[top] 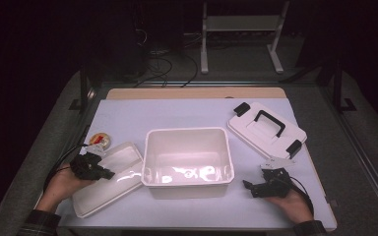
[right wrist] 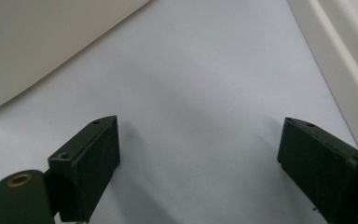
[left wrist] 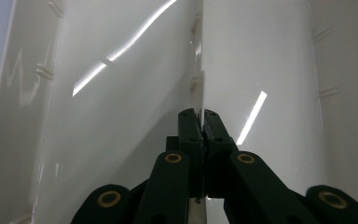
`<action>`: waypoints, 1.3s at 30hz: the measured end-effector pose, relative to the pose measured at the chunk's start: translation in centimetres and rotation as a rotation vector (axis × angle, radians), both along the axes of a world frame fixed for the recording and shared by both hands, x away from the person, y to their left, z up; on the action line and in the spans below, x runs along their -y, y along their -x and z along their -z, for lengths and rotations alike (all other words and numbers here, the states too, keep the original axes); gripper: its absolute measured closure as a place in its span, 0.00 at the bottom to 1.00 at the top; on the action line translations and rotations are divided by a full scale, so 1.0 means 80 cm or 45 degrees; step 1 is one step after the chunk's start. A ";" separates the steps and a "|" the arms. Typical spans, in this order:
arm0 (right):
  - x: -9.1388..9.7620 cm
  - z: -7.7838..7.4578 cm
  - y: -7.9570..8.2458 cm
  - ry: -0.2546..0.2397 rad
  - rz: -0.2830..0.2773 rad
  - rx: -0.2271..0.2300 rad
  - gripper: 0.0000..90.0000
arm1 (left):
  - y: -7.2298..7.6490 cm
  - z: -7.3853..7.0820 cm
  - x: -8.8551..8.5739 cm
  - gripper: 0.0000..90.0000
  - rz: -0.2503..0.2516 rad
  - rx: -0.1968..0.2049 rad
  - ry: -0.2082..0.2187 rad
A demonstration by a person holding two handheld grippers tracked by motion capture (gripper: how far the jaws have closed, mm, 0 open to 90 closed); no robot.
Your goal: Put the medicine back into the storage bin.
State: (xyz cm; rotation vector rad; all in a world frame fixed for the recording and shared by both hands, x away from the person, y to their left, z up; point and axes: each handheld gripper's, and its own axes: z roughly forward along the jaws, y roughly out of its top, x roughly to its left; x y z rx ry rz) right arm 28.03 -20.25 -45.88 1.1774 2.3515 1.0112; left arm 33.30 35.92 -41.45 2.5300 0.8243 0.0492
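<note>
A shallow white tray (top: 109,183) lies at the table's left front, beside a deep white bin (top: 187,132) in the middle. My left gripper (top: 107,173) reaches over the tray's near-left side. In the left gripper view it (left wrist: 203,122) is shut on a thin upright white wall (left wrist: 199,79) of the tray (left wrist: 121,107). My right gripper (top: 246,186) rests low at the right front, just right of the bin. In its own view it (right wrist: 198,149) is open, and between its fingers (right wrist: 91,163) there is bare table.
A white lid (top: 256,136) with a black handle and black clips lies at the back right. A small round yellow and red object (top: 100,139) sits behind the tray. A white rounded corner (right wrist: 37,42) and a white ridged edge (right wrist: 340,51) flank the right gripper.
</note>
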 end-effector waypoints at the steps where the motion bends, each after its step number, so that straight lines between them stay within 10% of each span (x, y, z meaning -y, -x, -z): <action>1: 0.000 0.000 0.000 0.000 0.000 0.000 0.13 | 0.000 0.000 0.000 0.98 -0.005 -0.006 -0.001; 18: 0.000 0.000 0.000 0.000 0.000 0.000 0.13 | -0.012 -0.051 -0.018 0.51 -0.114 0.027 0.026; 39: 0.000 0.000 0.000 -0.003 0.001 -0.002 0.13 | -0.084 -0.077 -0.027 0.22 -0.293 0.095 -0.086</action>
